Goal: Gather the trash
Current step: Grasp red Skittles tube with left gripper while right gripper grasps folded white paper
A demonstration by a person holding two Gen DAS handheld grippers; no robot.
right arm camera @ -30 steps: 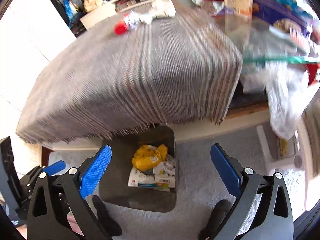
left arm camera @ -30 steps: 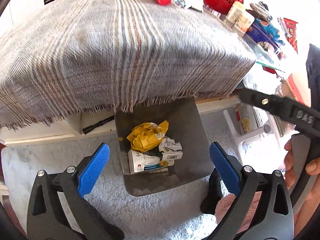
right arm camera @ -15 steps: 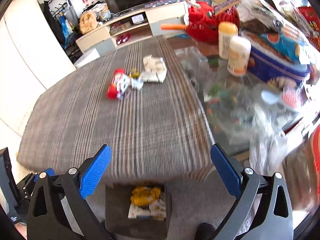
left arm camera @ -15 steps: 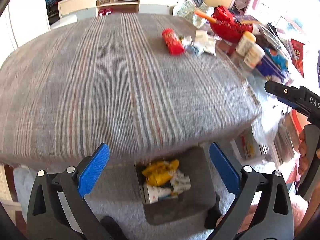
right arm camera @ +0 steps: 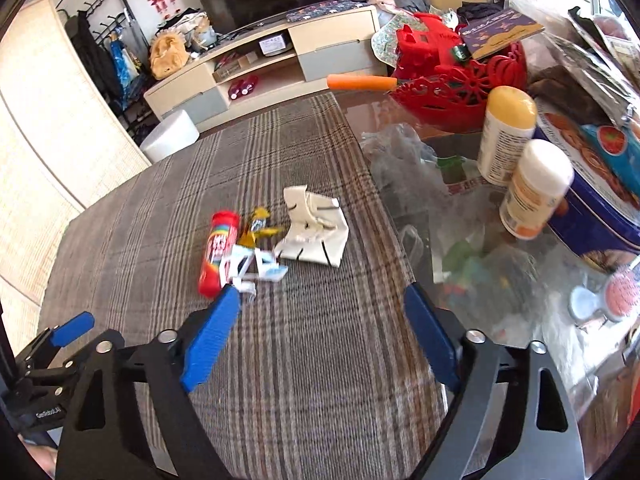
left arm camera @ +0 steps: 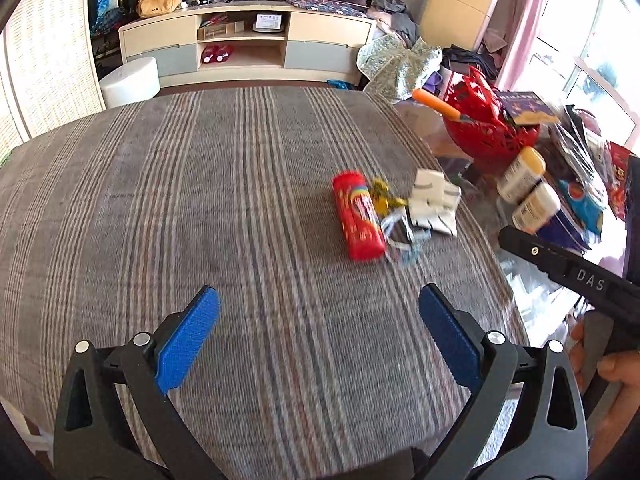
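- Left gripper was spread, empty, over bare striped tablecloth.
- Right gripper – jaws just narrowing, nothing between – hung short of the trash: red tube, crumpled white paper.
- Wrappers were blurred.

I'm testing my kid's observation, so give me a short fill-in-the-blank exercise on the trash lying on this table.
1. The tube lying on the striped cloth is ___ in colour.
2. The crumpled white paper lies to the tube's ___ in both views.
3. Both the left gripper and right gripper hold ___.

Missing words: red; right; nothing
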